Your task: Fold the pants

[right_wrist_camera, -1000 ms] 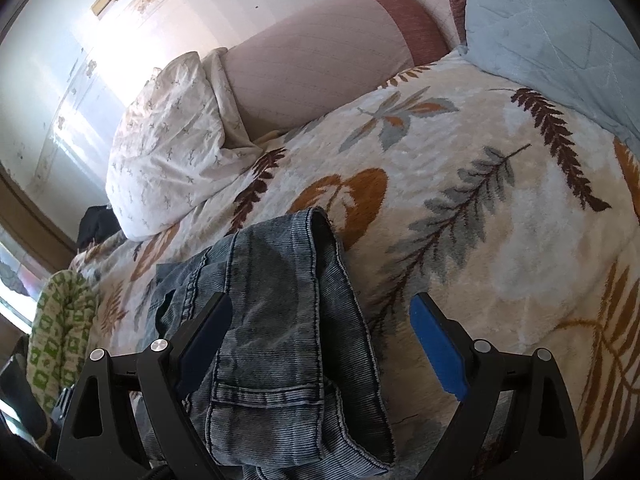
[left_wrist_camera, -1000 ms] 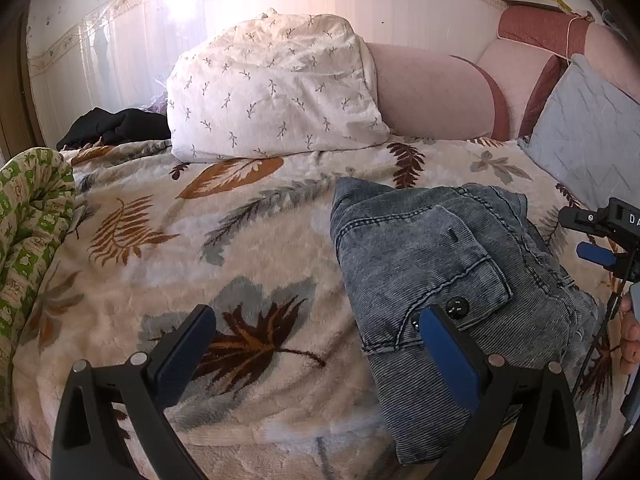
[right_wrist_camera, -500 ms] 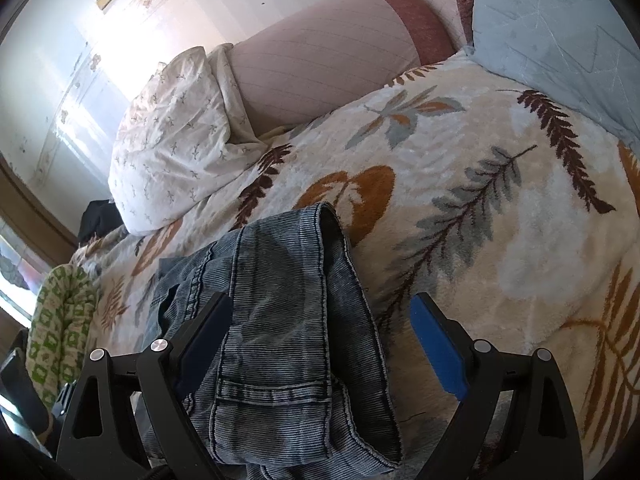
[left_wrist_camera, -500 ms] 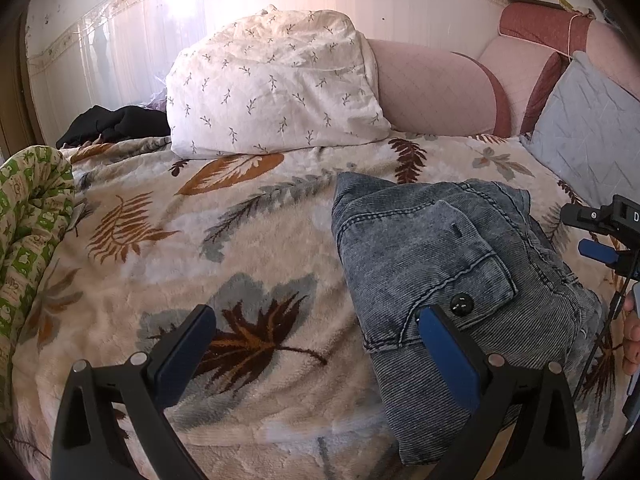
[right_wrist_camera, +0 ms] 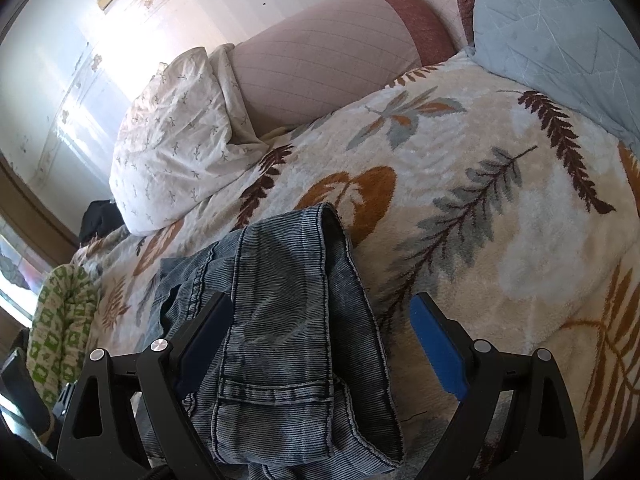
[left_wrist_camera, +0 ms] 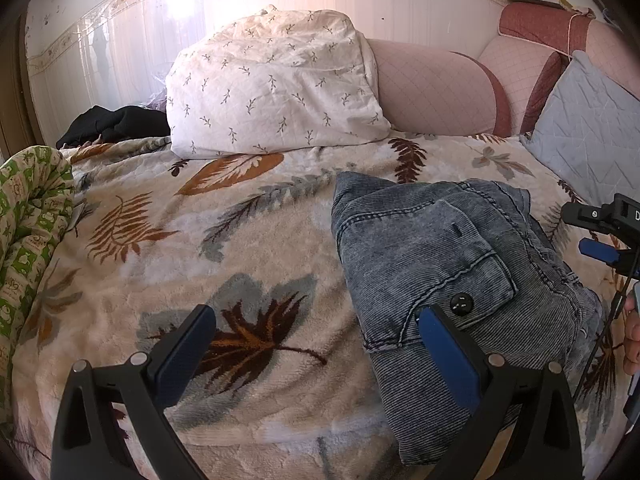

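Both my tongs, left (left_wrist_camera: 316,344) and right (right_wrist_camera: 320,332), are spread, holding nothing. The folded blue-grey corduroy pants (left_wrist_camera: 432,248) lie lumpy on the fluffy leaf-print blanket (left_wrist_camera: 240,240); a poke could make the pile flop open.

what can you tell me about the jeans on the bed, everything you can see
The jeans are faded blue-grey ribbed denim, folded into a thick bundle on the leaf-print blanket. A back pocket faces up beside a black button; stitched seams and a hem show. Both grippers sit open around its near end, gripping nothing.
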Demonstrator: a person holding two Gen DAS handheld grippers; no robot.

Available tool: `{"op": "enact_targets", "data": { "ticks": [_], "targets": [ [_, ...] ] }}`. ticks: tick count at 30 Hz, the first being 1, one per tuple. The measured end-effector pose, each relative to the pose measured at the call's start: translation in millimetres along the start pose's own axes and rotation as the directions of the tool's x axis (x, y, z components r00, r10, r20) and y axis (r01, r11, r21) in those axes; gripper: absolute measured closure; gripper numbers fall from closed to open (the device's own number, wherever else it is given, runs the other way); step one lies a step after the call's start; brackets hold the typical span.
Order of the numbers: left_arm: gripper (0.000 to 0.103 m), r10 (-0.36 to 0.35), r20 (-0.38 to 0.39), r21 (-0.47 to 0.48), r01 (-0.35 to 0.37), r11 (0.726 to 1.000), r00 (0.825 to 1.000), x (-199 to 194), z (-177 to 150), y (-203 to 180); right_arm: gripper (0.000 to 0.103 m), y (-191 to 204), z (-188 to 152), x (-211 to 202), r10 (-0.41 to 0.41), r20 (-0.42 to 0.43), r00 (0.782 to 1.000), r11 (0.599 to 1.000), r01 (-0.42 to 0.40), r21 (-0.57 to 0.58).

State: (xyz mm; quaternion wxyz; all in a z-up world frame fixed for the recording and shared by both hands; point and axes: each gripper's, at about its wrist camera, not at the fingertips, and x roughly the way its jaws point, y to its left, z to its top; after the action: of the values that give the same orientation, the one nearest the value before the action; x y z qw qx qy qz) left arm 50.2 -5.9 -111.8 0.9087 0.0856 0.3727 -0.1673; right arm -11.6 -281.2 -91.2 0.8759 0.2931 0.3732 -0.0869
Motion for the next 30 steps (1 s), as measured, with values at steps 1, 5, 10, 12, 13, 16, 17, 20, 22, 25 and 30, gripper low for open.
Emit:
{"op": "enact_targets", "data": {
  "ticks": [1, 5, 10, 12, 13, 16, 17, 20, 22, 25, 30],
  "targets": [
    [0.0, 0.001, 0.0, 0.0, -0.001, 1.0, 1.0, 0.1, 0.0, -0.2, 0.012, 0.0, 0.0, 0.0, 0.001, 0.0, 1.0, 1.0, -0.001, 0.0],
    [0.0, 0.001, 0.0, 0.001, -0.001, 1.0, 1.0, 0.0, -0.1, -0.3, 0.012, 1.7, 0.2, -0.2, 0.003, -0.002, 1.0, 1.0, -0.003, -0.005],
    [0.0, 0.002, 0.0, 0.001, -0.002, 1.0, 1.0, 0.1, 0.0, 0.1, 0.012, 2.0, -0.2, -0.4, 0.002, -0.002, 1.0, 1.0, -0.002, -0.004],
    [0.0, 0.0, -0.001, 0.001, 0.0, 1.0, 1.0, 0.7, 0.1, 0.5, 0.012, 2.0, -0.1, -0.3, 0.002, -0.002, 1.0, 1.0, -0.002, -0.006],
    [0.0, 0.0, -0.002, 0.001, 0.0, 1.0, 1.0, 0.9, 0.1, 0.7, 0.012, 2.0, -0.2, -0.4, 0.003, -0.002, 1.0, 1.0, -0.003, -0.005],
    [0.0, 0.003, -0.002, 0.004, -0.003, 1.0, 1.0, 1.1, -1.3, -0.1, 0.012, 2.1, -0.2, -0.4, 0.002, -0.003, 1.0, 1.0, -0.002, -0.006],
    [0.0, 0.003, -0.003, 0.005, -0.003, 1.0, 1.0, 1.2, -1.5, -0.3, 0.012, 2.3, -0.1, -0.7, 0.003, -0.003, 1.0, 1.0, -0.003, -0.006],
    [0.0, 0.004, -0.004, 0.006, -0.004, 1.0, 1.0, 1.1, -2.0, -0.4, 0.012, 2.8, -0.1, -1.7, 0.005, -0.002, 1.0, 1.0, -0.005, -0.009],
    [0.0, 0.003, -0.005, 0.006, -0.003, 1.0, 1.0, 1.2, -1.5, -0.6, 0.012, 2.9, 0.0, -1.7, 0.006, -0.002, 1.0, 1.0, -0.006, -0.012],
    [0.0, 0.004, -0.007, 0.009, -0.004, 1.0, 1.0, 1.9, -2.7, -1.3, 0.012, 3.0, 0.5, -1.6, 0.008, -0.003, 1.0, 1.0, -0.008, -0.012],
    [0.0, 0.005, -0.008, 0.013, -0.005, 1.0, 1.0, 2.6, -3.7, -1.9, 0.012, 3.3, 0.3, -1.9, 0.009, -0.001, 1.0, 1.0, -0.009, -0.014]
  ]
}}
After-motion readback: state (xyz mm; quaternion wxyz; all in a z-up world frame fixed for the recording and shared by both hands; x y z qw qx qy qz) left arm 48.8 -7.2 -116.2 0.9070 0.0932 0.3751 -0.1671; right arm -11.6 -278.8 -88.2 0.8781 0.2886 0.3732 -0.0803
